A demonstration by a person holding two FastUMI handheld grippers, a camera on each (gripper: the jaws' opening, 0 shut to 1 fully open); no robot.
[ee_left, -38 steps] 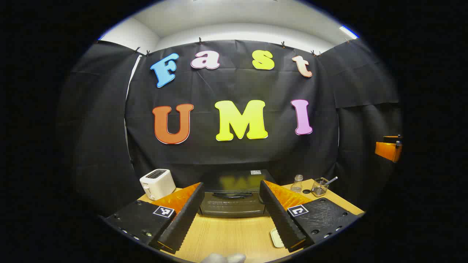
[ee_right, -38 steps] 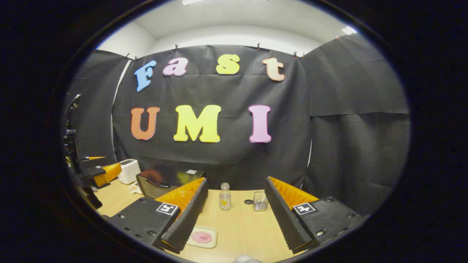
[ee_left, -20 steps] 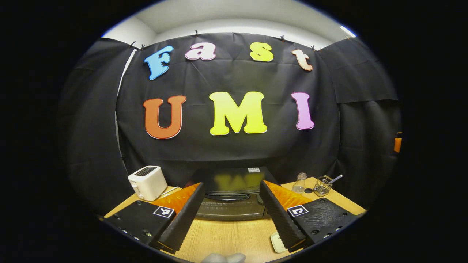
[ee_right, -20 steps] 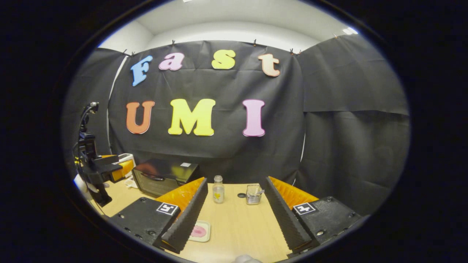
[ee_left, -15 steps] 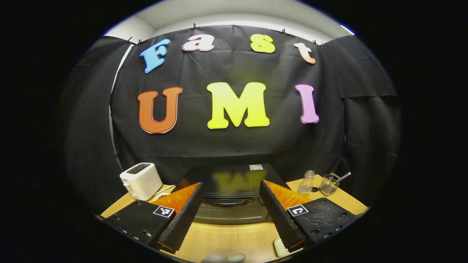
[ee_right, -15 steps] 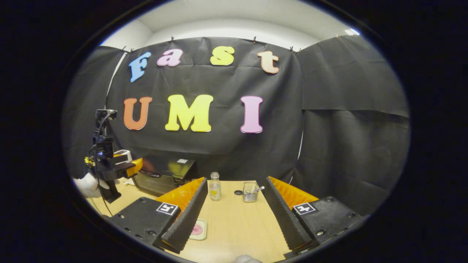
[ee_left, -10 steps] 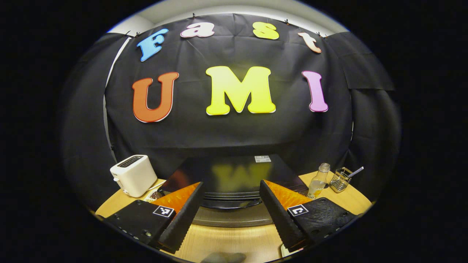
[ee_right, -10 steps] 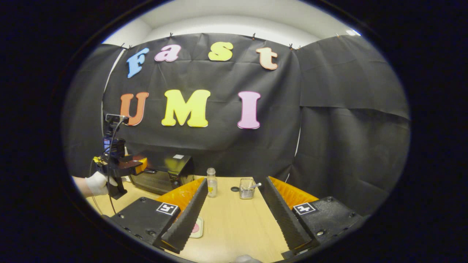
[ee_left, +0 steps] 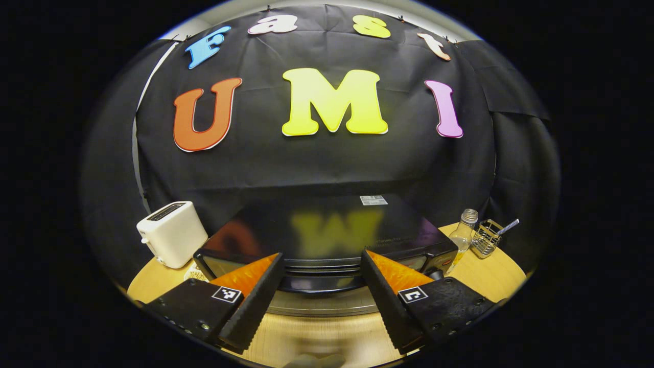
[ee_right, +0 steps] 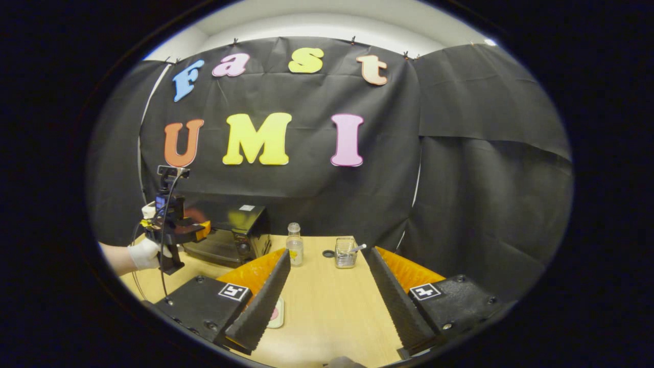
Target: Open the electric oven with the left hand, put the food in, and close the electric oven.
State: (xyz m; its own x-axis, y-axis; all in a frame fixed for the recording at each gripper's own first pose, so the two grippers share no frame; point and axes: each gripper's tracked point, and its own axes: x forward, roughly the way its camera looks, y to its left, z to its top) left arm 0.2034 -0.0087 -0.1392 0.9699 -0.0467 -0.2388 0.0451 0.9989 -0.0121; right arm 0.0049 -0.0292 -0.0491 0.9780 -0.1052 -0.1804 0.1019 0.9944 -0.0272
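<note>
The black electric oven [ee_left: 327, 232] stands close in front in the left gripper view, its door shut and its dark handle [ee_left: 319, 283] running across the top of the door. My left gripper [ee_left: 322, 254] is open, with its fingers either side of the handle's middle and just short of it. In the right gripper view the same gripper [ee_right: 196, 230], held by a white-gloved hand [ee_right: 145, 254], is at the oven [ee_right: 230, 230] front. A pink piece of food on a small pale tray [ee_right: 276, 313] lies half hidden behind a finger of my open, empty right gripper [ee_right: 327, 250].
A white toaster [ee_left: 171, 234] stands left of the oven. A small glass bottle [ee_right: 293, 244], a dark cap [ee_right: 328, 253] and a wire holder with a utensil [ee_right: 346, 253] stand at the back of the wooden table [ee_right: 332, 306], right of the oven.
My left gripper has moved forward to the oven, which now looms much larger in its view. The right gripper has drifted slightly, and the tray has slid further behind its finger.
</note>
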